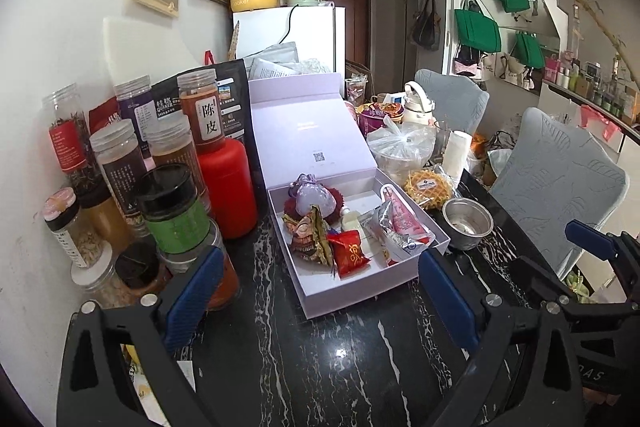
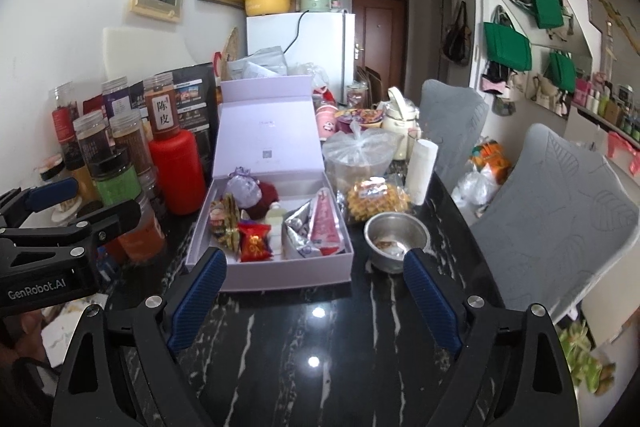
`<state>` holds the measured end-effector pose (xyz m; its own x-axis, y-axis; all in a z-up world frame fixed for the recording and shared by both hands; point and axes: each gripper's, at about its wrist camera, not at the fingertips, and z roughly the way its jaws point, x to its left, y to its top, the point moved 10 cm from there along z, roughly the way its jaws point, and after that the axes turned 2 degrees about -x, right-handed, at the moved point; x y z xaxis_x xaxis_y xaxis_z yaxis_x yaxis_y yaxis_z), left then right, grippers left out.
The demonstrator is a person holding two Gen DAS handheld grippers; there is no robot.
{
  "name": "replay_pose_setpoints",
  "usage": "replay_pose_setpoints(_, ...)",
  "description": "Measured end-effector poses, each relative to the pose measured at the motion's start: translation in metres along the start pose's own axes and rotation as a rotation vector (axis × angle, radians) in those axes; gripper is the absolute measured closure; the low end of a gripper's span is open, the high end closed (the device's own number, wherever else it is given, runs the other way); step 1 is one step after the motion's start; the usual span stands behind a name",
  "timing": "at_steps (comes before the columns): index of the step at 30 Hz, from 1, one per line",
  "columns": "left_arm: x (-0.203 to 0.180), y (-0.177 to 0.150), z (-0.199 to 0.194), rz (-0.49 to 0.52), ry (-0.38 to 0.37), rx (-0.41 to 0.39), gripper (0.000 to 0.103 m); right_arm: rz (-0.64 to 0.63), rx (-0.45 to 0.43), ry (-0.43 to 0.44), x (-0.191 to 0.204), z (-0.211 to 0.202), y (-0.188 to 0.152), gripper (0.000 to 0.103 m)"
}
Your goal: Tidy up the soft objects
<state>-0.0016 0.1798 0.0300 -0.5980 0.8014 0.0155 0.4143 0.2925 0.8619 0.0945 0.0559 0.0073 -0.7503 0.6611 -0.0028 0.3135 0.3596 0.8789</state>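
Note:
A lilac box (image 1: 360,291) stands on the black marble table with its lid up. Inside lie a purple drawstring pouch (image 1: 314,201), a gold-patterned pouch (image 1: 308,235), a red packet (image 1: 352,253), a silver foil packet (image 1: 384,223) and a pink packet (image 1: 402,217). My left gripper (image 1: 320,257) is open in front of the box, with nothing between its blue pads. In the right wrist view the same box (image 2: 280,273) sits just beyond my right gripper (image 2: 315,258), also open and holding nothing. The red packet (image 2: 254,243) and pink packet (image 2: 326,223) lie near the box's front wall.
Several spice jars (image 1: 120,163) and a red bottle (image 1: 228,187) crowd the left, close to the left gripper's finger (image 2: 52,195). A steel bowl (image 2: 396,241), a waffle pack (image 2: 376,199) and a bagged tub (image 2: 356,155) sit right of the box. Grey chairs (image 2: 552,227) line the table's right edge.

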Motion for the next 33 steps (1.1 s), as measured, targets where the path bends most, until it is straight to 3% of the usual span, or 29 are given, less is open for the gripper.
replay_pose_setpoints(13, -0.003, -0.036, 0.004, -0.018, -0.029, 0.064, 0.004, 0.008, 0.053, 0.004, 0.005, 0.000, -0.037, 0.012)
replay_pose_setpoints(33, -0.007, -0.041, 0.006, -0.023, -0.037, 0.078, 0.004, 0.027, 0.060, -0.015, -0.004, 0.003, -0.039, 0.012)
